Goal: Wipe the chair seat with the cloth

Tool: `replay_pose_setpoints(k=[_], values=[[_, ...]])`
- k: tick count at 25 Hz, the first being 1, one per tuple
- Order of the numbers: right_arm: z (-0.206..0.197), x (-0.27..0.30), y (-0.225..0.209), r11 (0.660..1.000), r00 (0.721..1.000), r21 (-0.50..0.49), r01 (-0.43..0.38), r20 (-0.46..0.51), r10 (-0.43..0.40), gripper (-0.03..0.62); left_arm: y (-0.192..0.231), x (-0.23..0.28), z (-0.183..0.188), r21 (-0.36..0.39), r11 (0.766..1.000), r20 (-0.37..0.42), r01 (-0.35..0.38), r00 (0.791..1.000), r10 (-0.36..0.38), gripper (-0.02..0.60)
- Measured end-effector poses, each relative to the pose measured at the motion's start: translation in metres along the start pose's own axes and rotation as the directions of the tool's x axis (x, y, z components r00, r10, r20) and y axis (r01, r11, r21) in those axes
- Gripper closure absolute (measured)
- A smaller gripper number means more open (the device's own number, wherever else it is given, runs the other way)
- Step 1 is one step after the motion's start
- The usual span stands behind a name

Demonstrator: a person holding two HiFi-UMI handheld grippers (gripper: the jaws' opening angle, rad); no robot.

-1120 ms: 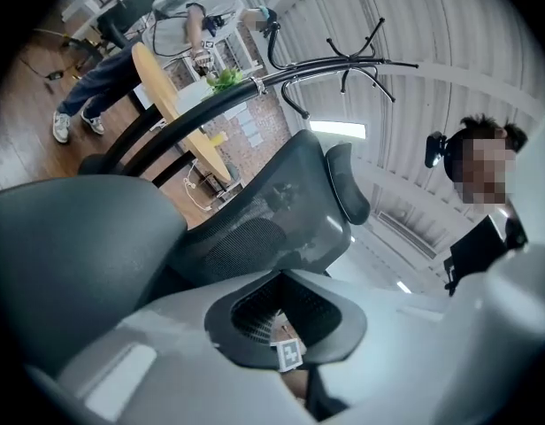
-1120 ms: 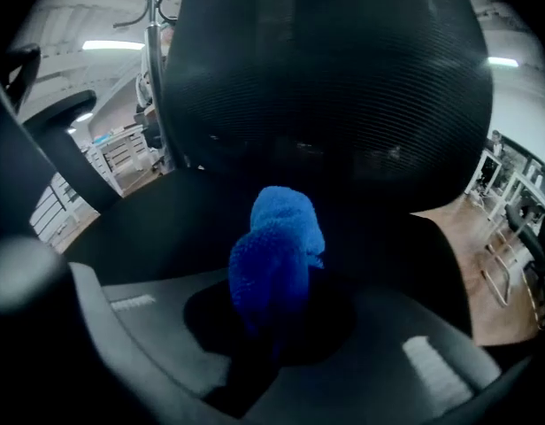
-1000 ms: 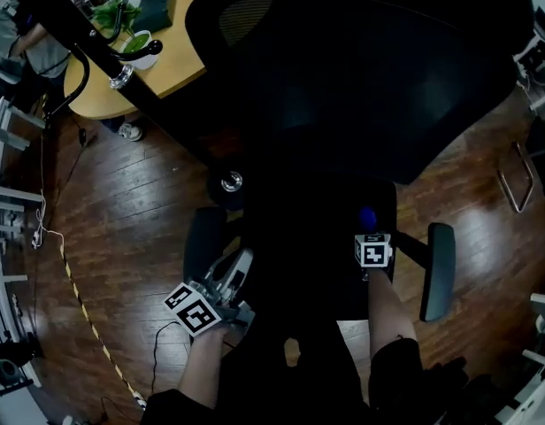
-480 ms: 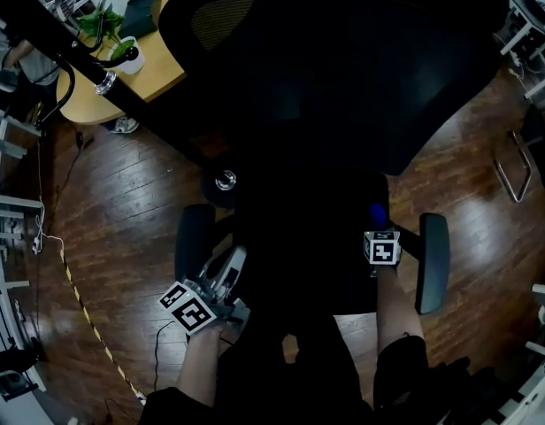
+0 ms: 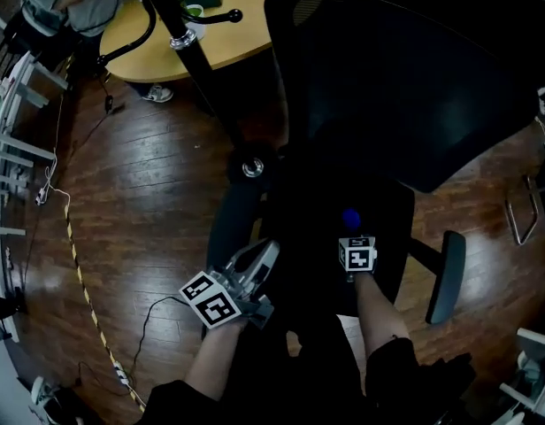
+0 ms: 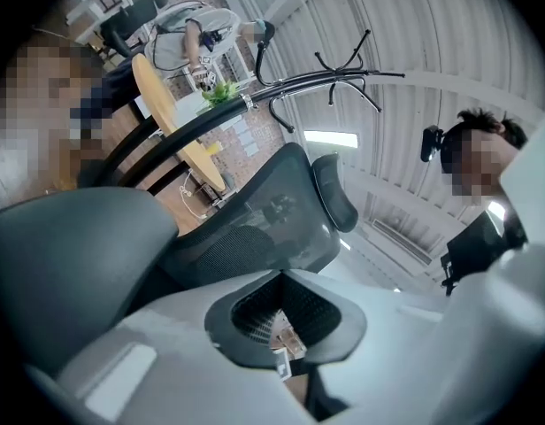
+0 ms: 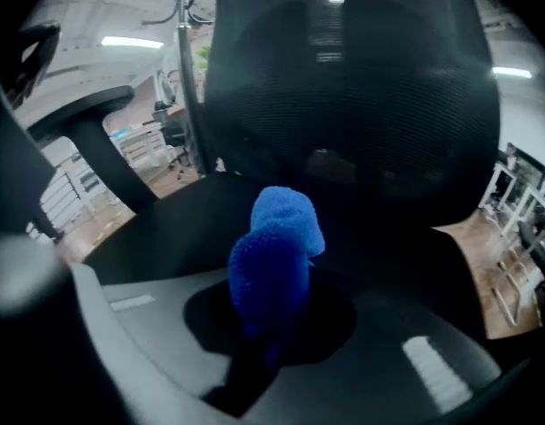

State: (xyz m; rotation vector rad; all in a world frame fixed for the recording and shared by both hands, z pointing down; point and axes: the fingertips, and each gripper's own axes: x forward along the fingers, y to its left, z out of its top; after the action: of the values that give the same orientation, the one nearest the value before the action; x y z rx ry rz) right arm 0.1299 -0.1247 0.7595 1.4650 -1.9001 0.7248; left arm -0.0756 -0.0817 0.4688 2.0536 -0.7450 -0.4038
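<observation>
Where the black chair seat point(image 5: 310, 224) meets its mesh backrest point(image 5: 405, 78), we find the blue cloth point(image 7: 277, 246), bunched into a fuzzy lump and pinched in the right gripper point(image 7: 271, 317). That gripper's jaws are clamped on the lower part of the cloth, and the rest of the lump stands out past them toward the backrest. From the head view the cloth sits over the right rear part of the seat. We cannot tell whether it presses on the surface or hangs just above it. The left gripper point(image 5: 265, 257) is at the seat's front left edge, just beside the left armrest point(image 5: 233, 224). It tilts upward, so its own view takes in the backrest and the headrest point(image 6: 339, 193). Its jaws are closed together with nothing between them. The right armrest point(image 5: 445, 277) lies off to the other side, apart from both grippers. Behind the chair we see a black coat stand point(image 5: 188, 47), a round wooden table point(image 5: 228, 34) and dark wood flooring point(image 5: 140, 202).
</observation>
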Motion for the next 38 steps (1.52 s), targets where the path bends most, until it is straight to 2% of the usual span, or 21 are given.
replay_pose_setpoints(k=[2,4,6,9,14,16,18,21,27,33,35,38], values=[[0.023,0.016,0.066,0.992,0.992,-0.038,-0.124,0.019,0.125,0.559,-0.002,-0.007,0.004,0.009,1.000,0.023,0.008,1.000,-0.008,0.578],[0.039,0.027,0.128,0.971,0.972,-0.060,-0.233,0.027,0.235,0.559,0.001,-0.014,0.008,0.008,1.000,0.043,0.003,0.999,-0.003,0.578],[0.037,0.038,0.175,0.952,0.955,-0.071,-0.298,-0.012,0.297,0.559,0.005,-0.023,0.010,0.001,1.000,0.058,-0.010,0.998,0.010,0.578],[0.026,0.044,0.200,0.959,0.963,-0.096,-0.267,-0.044,0.264,0.559,0.010,-0.033,0.010,-0.003,1.000,0.069,-0.019,0.997,0.019,0.578],[0.026,0.041,0.203,0.948,0.964,-0.176,-0.264,-0.015,0.265,0.559,0.013,-0.041,0.011,0.000,1.000,0.079,-0.023,0.997,0.023,0.578],[0.024,0.041,0.200,0.946,0.962,-0.179,-0.271,-0.018,0.272,0.559,0.012,-0.038,0.012,0.004,1.000,0.075,-0.017,0.997,0.017,0.578],[0.018,0.038,0.191,0.951,0.964,-0.158,-0.266,-0.021,0.266,0.559,0.010,-0.034,0.012,0.012,1.000,0.064,-0.005,0.998,0.005,0.577],[0.002,0.031,0.154,0.972,0.979,-0.111,-0.205,-0.030,0.203,0.559,0.007,-0.026,0.009,0.018,1.000,0.038,0.011,0.999,-0.012,0.578],[-0.043,-0.005,0.029,1.000,0.998,0.007,-0.004,-0.064,0.004,0.559,0.002,-0.009,0.002,0.046,0.998,-0.017,0.033,0.999,-0.032,0.578],[-0.095,-0.078,-0.098,0.974,0.969,0.064,0.218,-0.129,-0.209,0.559,-0.006,0.007,-0.012,0.051,0.996,-0.100,0.067,0.993,-0.062,0.578],[-0.101,-0.097,-0.117,0.964,0.963,0.085,0.253,-0.122,-0.242,0.559,-0.012,0.012,-0.017,0.047,0.996,-0.122,0.080,0.990,-0.074,0.578],[-0.096,-0.101,-0.122,0.960,0.966,0.118,0.254,-0.086,-0.245,0.559,-0.017,0.020,-0.024,0.043,0.995,-0.134,0.092,0.987,-0.085,0.578]])
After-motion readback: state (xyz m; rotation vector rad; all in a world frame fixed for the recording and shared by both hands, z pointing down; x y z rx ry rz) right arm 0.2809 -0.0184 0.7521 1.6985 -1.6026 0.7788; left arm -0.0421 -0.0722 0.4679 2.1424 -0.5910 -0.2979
